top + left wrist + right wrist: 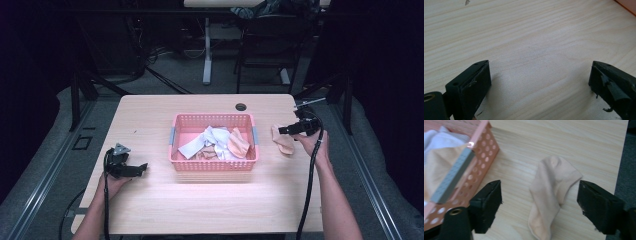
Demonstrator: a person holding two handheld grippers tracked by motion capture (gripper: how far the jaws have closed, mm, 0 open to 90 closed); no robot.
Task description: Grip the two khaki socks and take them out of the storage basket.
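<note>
My left gripper (143, 167) sits left of the pink basket (214, 165), low over the table (200, 200), well apart from the basket wall. Jaws wide apart, nothing between them; the left gripper view has bare wood grain between the pads and just a sliver of the basket's corner (627, 5) cut off at the top right. Left hand (111, 184) is under the gripper body, forearm coming in from the near edge, jaws pointing toward the basket.

Basket is mid-table. Inside: a white sock (210, 137), a peach-coloured one (239, 144) draped toward the right wall, plus more crumpled fabric underneath that I can't separate. In the right gripper view the basket (477, 162) is cut off at the left edge, contents blurred.

Right of the basket, just beside its right wall, a peach sock (283, 140) lies flat on the table. My right gripper (283, 131) hovers over it, tilted down, jaws spread wide; the sock (551, 192) lies between the pads and neither presses on it. Right hand (314, 142) grips from behind, cable trailing along the forearm.
</note>
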